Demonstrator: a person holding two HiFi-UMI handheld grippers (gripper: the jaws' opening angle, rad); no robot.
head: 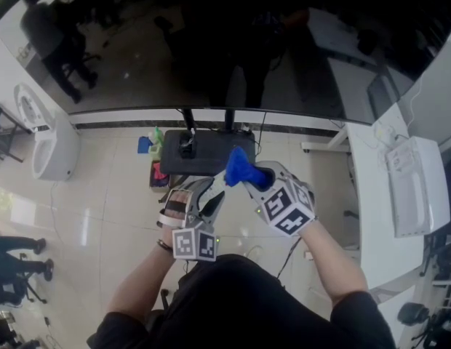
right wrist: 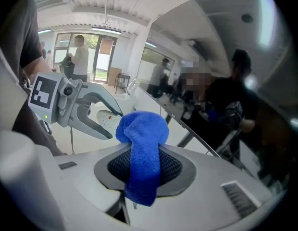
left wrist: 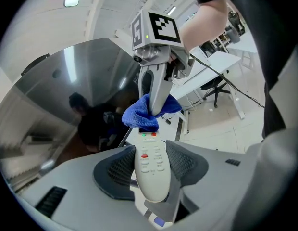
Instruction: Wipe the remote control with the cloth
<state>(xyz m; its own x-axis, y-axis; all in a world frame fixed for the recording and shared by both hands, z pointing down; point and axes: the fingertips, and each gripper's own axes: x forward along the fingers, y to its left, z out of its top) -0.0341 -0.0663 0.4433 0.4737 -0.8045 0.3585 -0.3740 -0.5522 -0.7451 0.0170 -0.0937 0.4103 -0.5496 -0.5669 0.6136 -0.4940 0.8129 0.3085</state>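
Left gripper (left wrist: 151,166): nearest item, lower centre of the head view; jaws partly apart and clamped on the sides of the remote control (left wrist: 151,178), a pale handset with red and green buttons, keypad up, far end pointing away. Right gripper (right wrist: 144,168): just right of the left one; jaws closed on a blue cloth (right wrist: 142,131), which bunches beyond the pads and hangs below them. Cloth and remote: the bunched cloth meets the remote's far end, both held in the air above pale floor tiles (head: 102,195). Beyond: black stand base (head: 188,157) on the floor. Farther: wide dark screen (head: 211,42). Right side: white desk (head: 374,202).
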